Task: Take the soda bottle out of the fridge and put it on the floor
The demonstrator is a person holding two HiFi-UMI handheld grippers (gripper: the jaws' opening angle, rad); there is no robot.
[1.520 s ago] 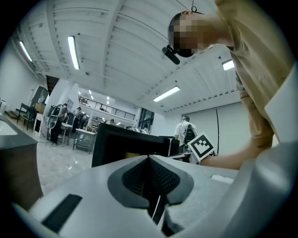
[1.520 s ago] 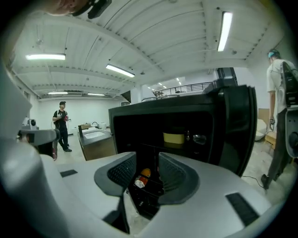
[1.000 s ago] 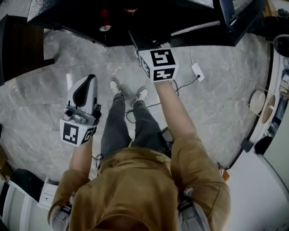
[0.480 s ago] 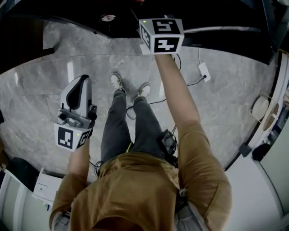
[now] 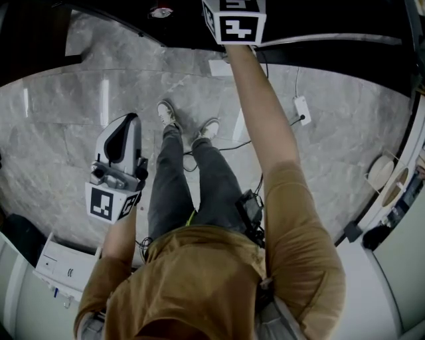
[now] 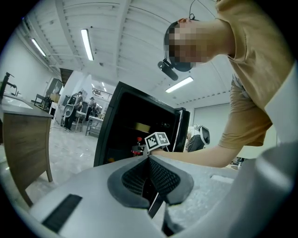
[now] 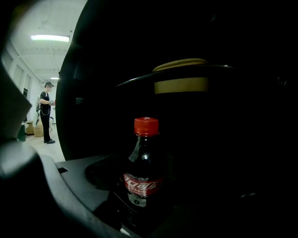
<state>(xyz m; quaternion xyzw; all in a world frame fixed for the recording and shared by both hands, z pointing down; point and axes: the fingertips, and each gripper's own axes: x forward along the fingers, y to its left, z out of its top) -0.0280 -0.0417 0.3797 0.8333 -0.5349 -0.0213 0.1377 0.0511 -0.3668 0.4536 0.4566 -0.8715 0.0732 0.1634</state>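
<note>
The soda bottle [image 7: 143, 167] stands upright inside the dark fridge [image 5: 345, 26]; it is dark, with a red cap and a red label. My right gripper [image 7: 149, 190] reaches into the fridge. Its jaws have just been opening, and the bottle's lower part stands between them with no pad visibly pressing on it. The left finger [image 7: 79, 186] shows; the right one is lost in the dark. In the head view only that gripper's marker cube [image 5: 234, 20] shows. My left gripper [image 5: 127, 126] hangs beside the person's left leg, shut and empty, pads together [image 6: 150, 162].
A yellow round dish [image 7: 181, 79] sits on the shelf above the bottle. Cables [image 5: 265, 133] and a white plug block [image 5: 302, 109] lie on the grey marble floor [image 5: 60, 146]. A white appliance [image 5: 66, 265] stands at lower left. Another person [image 7: 45, 111] stands far off.
The right arm has stretched further into the fridge; its marker cube has slid to the top edge of the head view. The left gripper has stayed beside the leg, a little lower.
</note>
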